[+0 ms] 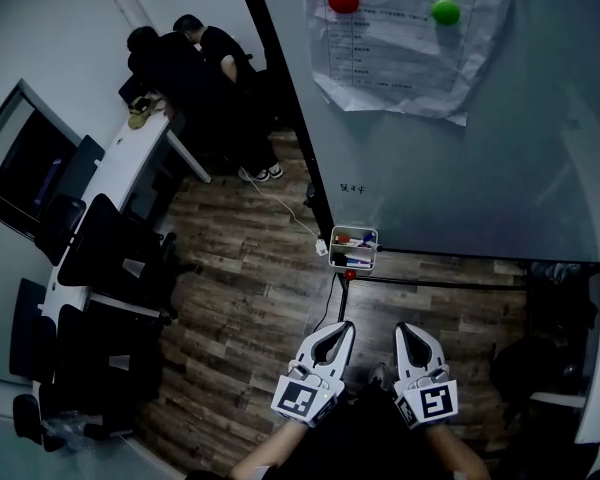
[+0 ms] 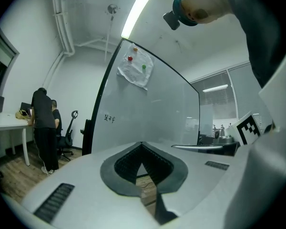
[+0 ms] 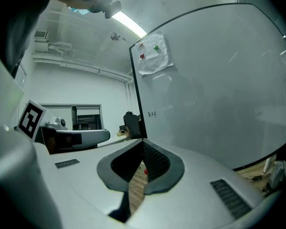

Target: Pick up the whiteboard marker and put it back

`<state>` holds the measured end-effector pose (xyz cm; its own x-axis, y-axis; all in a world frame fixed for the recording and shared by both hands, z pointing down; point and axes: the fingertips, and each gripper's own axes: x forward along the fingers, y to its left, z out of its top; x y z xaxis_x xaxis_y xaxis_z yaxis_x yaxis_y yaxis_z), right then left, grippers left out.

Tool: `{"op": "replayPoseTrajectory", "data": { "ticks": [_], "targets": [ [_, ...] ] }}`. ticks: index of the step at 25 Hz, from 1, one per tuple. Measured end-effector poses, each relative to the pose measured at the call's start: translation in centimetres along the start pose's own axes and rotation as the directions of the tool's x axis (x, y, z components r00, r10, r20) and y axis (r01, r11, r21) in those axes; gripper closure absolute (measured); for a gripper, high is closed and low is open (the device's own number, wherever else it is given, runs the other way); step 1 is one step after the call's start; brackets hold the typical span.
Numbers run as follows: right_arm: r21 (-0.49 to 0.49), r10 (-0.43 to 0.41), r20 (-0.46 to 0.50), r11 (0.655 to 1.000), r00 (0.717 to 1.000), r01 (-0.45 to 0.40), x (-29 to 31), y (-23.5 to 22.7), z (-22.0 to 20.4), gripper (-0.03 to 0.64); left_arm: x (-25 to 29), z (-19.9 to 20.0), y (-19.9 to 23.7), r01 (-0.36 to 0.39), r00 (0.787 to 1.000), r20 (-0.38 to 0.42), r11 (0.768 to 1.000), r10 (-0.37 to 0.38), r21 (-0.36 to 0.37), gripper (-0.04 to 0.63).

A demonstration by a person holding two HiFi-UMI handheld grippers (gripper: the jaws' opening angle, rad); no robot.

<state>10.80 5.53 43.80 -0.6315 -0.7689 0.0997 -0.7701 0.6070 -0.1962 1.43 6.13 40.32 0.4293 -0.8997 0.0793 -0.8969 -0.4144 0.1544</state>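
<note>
Wooden flooring (image 1: 250, 268) is seen in the head view, with a whiteboard (image 1: 460, 158) standing at the right. A small tray (image 1: 353, 234) is fixed at the whiteboard's lower left corner. Red and blue things lie in it, and the whiteboard marker cannot be singled out among them. The left gripper (image 1: 342, 326) and right gripper (image 1: 404, 328) are held side by side, well apart from the tray.

In the left gripper view, the jaws are seen met tip to tip, with nothing held.

In the right gripper view, the jaws are likewise pressed together and empty.
</note>
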Motion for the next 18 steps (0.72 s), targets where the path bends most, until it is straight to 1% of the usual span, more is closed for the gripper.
{"op": "replayPoseTrajectory", "data": {
  "ticks": [3,7,10,14,18],
  "targets": [
    [0.001,0.026,-0.001,1.000,1.000,-0.026,0.3,-0.3,0.0,0.603,0.1,-0.9,-0.4,-0.010,1.000,-0.010,1.000,0.010,-0.006,0.589],
    [0.020,0.044,-0.002,0.999,0.999,-0.044,0.6,-0.6,0.0,0.603,0.3,-1.0,-0.2,-0.035,0.999,-0.027,0.999,0.035,-0.003,0.589],
    [0.032,0.036,0.001,0.999,0.999,-0.036,1.0,-1.2,-0.2,0.603,0.6,-1.3,-0.2,-0.030,0.999,-0.031,1.000,0.030,-0.002,0.589],
    [0.013,0.036,-0.020,0.999,0.999,-0.036,1.8,-1.4,-0.8,0.603,1.3,-0.3,0.8,-0.039,0.999,-0.015,0.999,0.039,0.007,0.589],
    [0.017,0.035,-0.002,0.999,0.999,-0.035,3.5,-1.5,-0.3,0.603,2.1,-0.8,2.0,-0.029,1.000,-0.011,1.000,0.029,-0.008,0.589]
  ]
}}
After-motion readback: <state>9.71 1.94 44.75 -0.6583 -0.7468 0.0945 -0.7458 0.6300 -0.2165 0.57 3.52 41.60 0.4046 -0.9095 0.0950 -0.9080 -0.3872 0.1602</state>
